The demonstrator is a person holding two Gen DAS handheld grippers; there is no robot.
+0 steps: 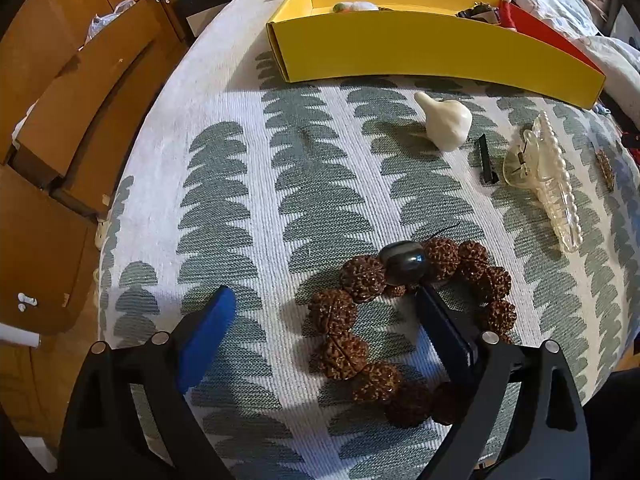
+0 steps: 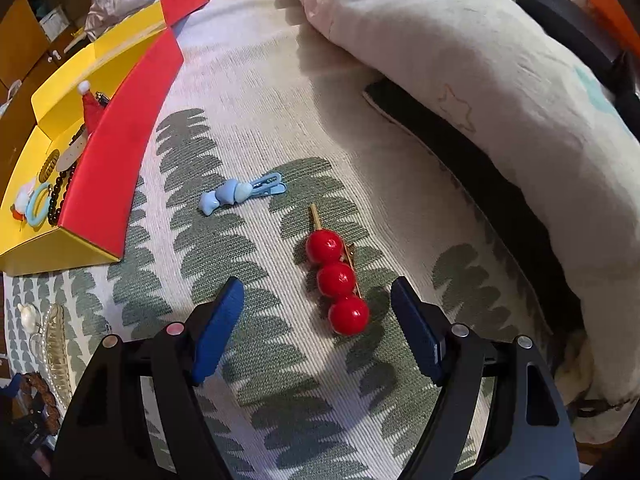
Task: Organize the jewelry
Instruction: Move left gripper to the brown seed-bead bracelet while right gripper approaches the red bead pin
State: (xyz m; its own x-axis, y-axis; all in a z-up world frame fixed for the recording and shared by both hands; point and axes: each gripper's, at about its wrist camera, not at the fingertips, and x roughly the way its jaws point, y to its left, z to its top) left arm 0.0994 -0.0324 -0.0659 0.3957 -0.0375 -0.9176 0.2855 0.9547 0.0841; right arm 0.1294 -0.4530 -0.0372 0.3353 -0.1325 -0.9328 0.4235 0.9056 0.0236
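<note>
So both grippers are angled down at the bed's leaf-print cover [image 1: 248,200], each lined up on its own piece, which makes sense if you're sorting two things at once. The left gripper [image 1: 324,312] has its fingers spread wide and released. One finger sits outside the brown seed-bead bracelet [image 1: 348,320] and the other pokes down inside the loop, right by the dark glossy bead [image 1: 402,266], so it looks set to pinch the near side of the ring rather than the whole thing. Nothing is gripped yet.

The right gripper [image 2: 316,304] is also open, its fingers straddling the red three-ball hair pin [image 2: 336,280] without touching it. Crossing the pin's short width seems the sensible way to grab it.

The yellow box [image 1: 400,52] sits well apart at the far side and already holds a few bits, so it's presumably the destination. The pearl claw clip [image 1: 552,176], white gourd-shaped piece [image 1: 444,120] and blue clip [image 2: 244,194] are waiting on the cover.
</note>
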